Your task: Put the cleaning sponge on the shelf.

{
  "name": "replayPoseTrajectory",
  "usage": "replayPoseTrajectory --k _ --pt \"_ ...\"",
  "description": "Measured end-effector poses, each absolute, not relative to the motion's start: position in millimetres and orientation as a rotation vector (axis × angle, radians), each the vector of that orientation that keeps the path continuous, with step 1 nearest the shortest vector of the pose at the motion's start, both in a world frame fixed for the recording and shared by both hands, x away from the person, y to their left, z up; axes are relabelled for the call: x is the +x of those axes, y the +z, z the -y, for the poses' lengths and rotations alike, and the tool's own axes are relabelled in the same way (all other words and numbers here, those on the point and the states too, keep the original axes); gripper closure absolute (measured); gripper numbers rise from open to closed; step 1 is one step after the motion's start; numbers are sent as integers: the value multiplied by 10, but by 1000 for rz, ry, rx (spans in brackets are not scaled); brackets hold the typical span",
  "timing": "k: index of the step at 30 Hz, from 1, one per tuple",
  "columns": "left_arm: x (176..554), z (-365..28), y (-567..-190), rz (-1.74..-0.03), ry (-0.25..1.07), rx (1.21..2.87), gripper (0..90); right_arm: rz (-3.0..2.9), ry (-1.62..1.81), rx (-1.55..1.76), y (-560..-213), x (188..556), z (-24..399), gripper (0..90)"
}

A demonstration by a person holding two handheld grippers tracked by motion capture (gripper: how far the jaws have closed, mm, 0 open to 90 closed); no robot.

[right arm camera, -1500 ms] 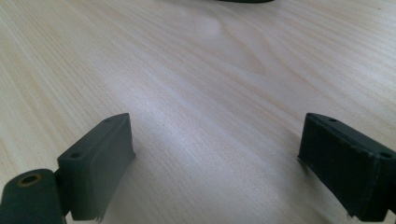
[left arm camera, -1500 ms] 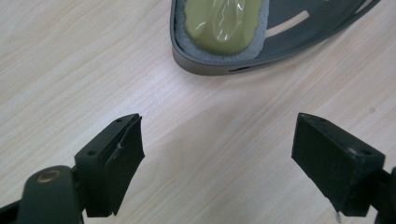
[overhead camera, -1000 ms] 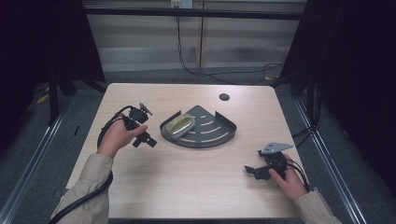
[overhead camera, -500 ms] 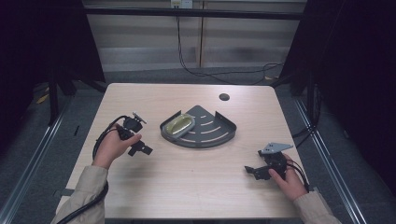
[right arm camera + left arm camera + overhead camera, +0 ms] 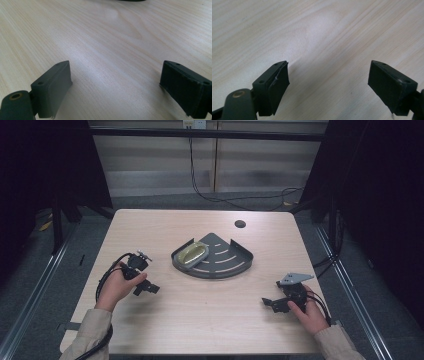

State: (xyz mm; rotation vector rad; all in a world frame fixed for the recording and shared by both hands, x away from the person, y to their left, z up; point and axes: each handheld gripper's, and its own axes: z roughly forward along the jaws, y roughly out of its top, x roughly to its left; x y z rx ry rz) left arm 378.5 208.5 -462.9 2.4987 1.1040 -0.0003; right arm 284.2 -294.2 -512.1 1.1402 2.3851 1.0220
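A dark grey quarter-round rack (image 5: 220, 265) lies at the middle of the wooden table (image 5: 200, 320), with a yellowish soap-like bar (image 5: 193, 254) in its left corner. My left gripper (image 5: 147, 289) is low over the table, left of the rack and well apart from it. Its jaws stand wide open over bare wood (image 5: 329, 75). Near the front right edge, my right gripper (image 5: 270, 302) rests with its jaws pointing left, open and empty (image 5: 115, 82). A thin dark sliver of the rack (image 5: 130, 0) shows at the top edge of the right gripper view.
A small round hole (image 5: 240, 224) is set in the table's far right part. Cables trail from both grippers. Metal rails run on the floor at either side, and dark curtains hang on both sides.
The left hand has drawn its gripper back toward the front left and lower, away from the rack. The right hand has kept still.
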Motion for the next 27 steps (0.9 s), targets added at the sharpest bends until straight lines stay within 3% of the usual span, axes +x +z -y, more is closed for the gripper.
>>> replayPoseTrajectory --k 11,27 --pt "3690 -2198 -4783 -1115 25 2470 166 -2384 1022 1139 -5122 2843 2942 94" --pt "3530 -2312 -4875 -950 134 2418 137 -2381 1022 1141 -5122 2840 2941 94"
